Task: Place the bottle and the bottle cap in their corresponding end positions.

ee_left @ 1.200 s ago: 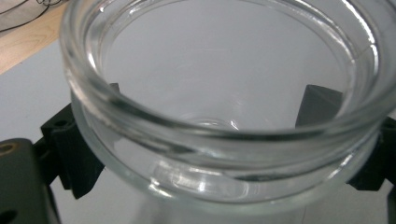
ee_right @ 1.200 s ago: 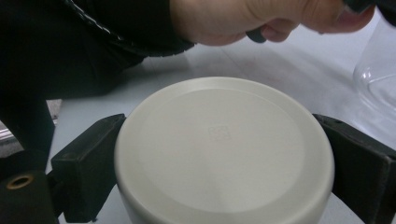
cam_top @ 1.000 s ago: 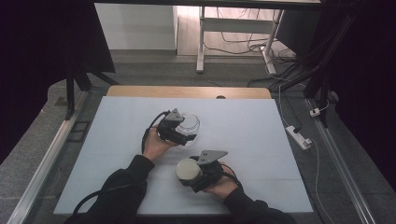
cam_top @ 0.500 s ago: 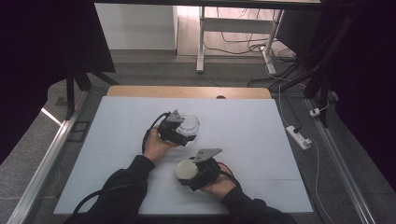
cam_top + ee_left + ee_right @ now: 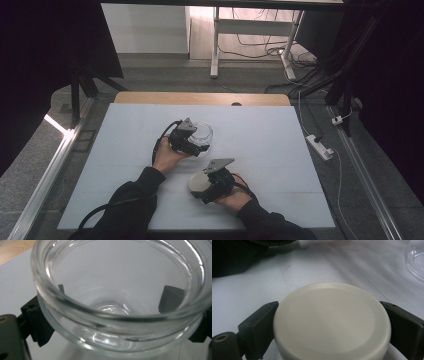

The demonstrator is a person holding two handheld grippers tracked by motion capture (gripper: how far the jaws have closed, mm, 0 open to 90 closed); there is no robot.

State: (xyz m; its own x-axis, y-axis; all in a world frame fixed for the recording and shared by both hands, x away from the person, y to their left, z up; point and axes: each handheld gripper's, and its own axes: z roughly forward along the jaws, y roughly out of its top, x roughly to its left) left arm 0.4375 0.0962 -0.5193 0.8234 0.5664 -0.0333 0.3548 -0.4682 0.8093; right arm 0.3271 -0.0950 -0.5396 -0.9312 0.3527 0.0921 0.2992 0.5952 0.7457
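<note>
Jar [image 5: 120,312], clear and empty, clamped in left gripper [image 5: 192,143] mid-surface; cream lid [image 5: 332,322] clamped in right gripper [image 5: 206,186], nearer the person. Lid off, apart from jar; capping likely left. White surface [image 5: 120,145], otherwise bare; cables [image 5: 260,42], dark room beyond.

Pretty plain table [image 5: 125,150]: a white sheet covers most of it, with a bare wooden strip [image 5: 200,98] along the far edge.
</note>
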